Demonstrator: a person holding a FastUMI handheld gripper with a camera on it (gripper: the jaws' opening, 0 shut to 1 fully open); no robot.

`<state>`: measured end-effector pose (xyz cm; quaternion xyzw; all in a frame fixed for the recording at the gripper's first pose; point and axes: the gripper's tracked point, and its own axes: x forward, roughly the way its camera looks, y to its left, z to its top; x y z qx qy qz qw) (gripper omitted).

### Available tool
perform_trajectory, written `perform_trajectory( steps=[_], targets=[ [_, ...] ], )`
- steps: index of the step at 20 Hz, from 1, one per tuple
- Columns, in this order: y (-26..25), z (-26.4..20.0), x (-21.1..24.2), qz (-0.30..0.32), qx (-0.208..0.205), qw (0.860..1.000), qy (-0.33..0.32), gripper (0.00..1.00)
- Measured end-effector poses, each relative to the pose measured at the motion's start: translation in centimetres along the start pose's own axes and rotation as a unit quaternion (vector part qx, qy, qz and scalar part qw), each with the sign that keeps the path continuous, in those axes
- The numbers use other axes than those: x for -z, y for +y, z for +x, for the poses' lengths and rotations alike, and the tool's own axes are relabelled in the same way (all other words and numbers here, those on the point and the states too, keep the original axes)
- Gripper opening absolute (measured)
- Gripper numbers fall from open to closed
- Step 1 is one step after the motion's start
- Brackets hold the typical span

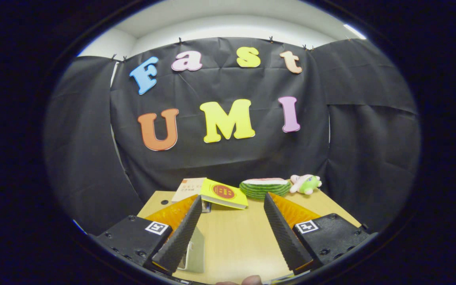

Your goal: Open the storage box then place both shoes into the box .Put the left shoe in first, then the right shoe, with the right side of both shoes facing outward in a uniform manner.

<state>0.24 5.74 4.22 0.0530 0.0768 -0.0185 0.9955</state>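
A: Where do the jaws stand?

B: The gripper (232, 201) is spread wide, gripping nothing, over bare worktop (232, 237).

A: The box and shoes?

B: I can't make them out. Beyond the fingertips lie a yellow book (223, 193), a watermelon toy (265, 187) and a plush (306, 183). Progress can't be judged.

A light wooden table (236, 237) filled the lower middle of the frame. Along its far edge lay a pale book (187, 188), a yellow book with a red round emblem (224, 193) overlapping it, a green striped watermelon-slice plush (265, 186), and a small pink-and-green plush toy (305, 183) at the right.
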Motion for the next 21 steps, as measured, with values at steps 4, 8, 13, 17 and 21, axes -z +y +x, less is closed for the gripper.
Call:
perform_trajectory(
  steps=[4,8,13,17,21],
  targets=[
    [0.0,0.2,-0.6,-0.01,0.004,1.0,-0.014,1.0],
    [1.0,0.4,0.0,-0.009,0.0,1.0,-0.016,1.0],
    [2.2,0.5,0.7,-0.013,-0.006,1.0,-0.011,1.0],
    [2.8,0.5,0.6,-0.017,-0.003,1.0,-0.021,1.0],
    [3.1,0.5,1.1,-0.019,0.0,1.0,-0.013,1.0]
  ],
)
